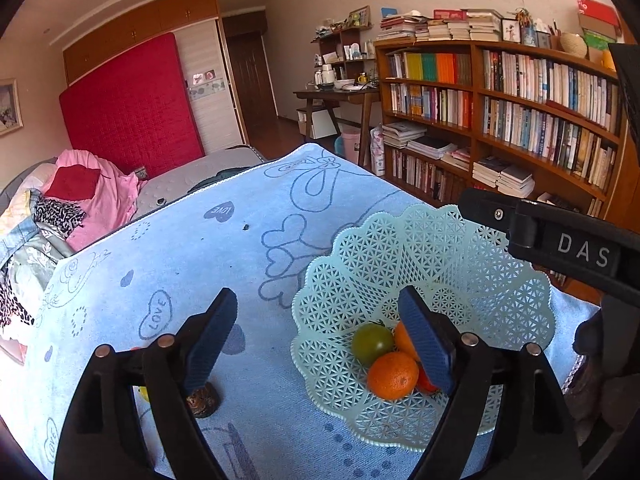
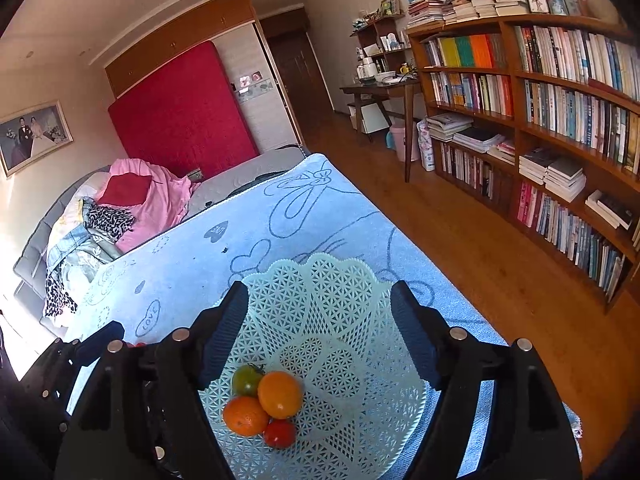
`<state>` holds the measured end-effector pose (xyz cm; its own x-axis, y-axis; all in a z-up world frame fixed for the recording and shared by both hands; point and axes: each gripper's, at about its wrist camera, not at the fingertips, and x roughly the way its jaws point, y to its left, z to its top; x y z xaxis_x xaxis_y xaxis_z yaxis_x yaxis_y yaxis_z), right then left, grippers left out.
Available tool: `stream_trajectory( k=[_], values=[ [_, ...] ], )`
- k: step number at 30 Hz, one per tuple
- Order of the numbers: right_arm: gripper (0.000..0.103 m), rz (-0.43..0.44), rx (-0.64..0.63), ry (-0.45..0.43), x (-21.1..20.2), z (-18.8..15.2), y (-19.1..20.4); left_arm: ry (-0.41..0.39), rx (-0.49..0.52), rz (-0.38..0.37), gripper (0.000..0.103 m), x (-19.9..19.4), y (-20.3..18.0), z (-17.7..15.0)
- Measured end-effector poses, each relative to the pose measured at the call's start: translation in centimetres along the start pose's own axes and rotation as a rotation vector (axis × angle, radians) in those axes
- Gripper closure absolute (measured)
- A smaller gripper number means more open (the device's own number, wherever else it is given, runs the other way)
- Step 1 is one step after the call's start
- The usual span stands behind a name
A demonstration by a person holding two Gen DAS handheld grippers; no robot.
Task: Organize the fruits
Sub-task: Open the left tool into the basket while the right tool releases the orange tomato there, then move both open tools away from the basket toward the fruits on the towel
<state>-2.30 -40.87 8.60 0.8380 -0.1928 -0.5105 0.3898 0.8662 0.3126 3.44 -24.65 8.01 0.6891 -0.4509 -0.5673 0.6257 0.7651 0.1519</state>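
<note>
The pale lattice basket (image 2: 320,320) sits on the blue-towelled tabletop (image 1: 180,248), holding a green tomato (image 2: 246,380), two oranges (image 2: 280,394) and a red tomato (image 2: 280,433) bunched together. Left gripper (image 1: 320,340) hangs above with fingers apart and empty, a brown lump (image 1: 203,398) on the towel under its left finger. Right gripper (image 2: 318,332) hangs over the basket, fingers apart, empty

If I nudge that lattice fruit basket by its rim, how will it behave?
The basket looks like thin perforated plastic, so probably light and a bit flexible at its scalloped rim. It sits on a towel, so it may drag rather than slide. The round oranges inside would likely roll.
</note>
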Motion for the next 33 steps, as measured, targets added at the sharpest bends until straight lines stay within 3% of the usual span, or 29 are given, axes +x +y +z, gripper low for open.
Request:
stream_trajectory(
  k=[9, 11, 14, 18, 33],
  values=[
    [0.019, 0.019, -0.037, -0.031, -0.9, -0.2, 1.3, -0.012, -0.016, 0.066, 0.021, -1.0, 1.6, -0.5],
    [0.019, 0.024, -0.047, -0.039, -1.1, -0.3, 1.7, -0.015, -0.023, 0.078, 0.015, -1.3, 2.0, -0.7],
    [0.018, 0.032, -0.062, -0.046, -1.3, -0.5, 2.3, -0.019, -0.032, 0.095, 0.015, -1.7, 2.7, -1.0],
    [0.008, 0.054, -0.098, -0.061, -1.5, -1.0, 3.3, -0.016, -0.042, 0.115, 0.015, -1.9, 3.4, -1.3],
    [0.008, 0.113, -0.18, -0.028, -1.3, -2.5, 6.6, 0.002, -0.092, 0.195, 0.014, -2.9, 6.2, -3.3]
  ],
)
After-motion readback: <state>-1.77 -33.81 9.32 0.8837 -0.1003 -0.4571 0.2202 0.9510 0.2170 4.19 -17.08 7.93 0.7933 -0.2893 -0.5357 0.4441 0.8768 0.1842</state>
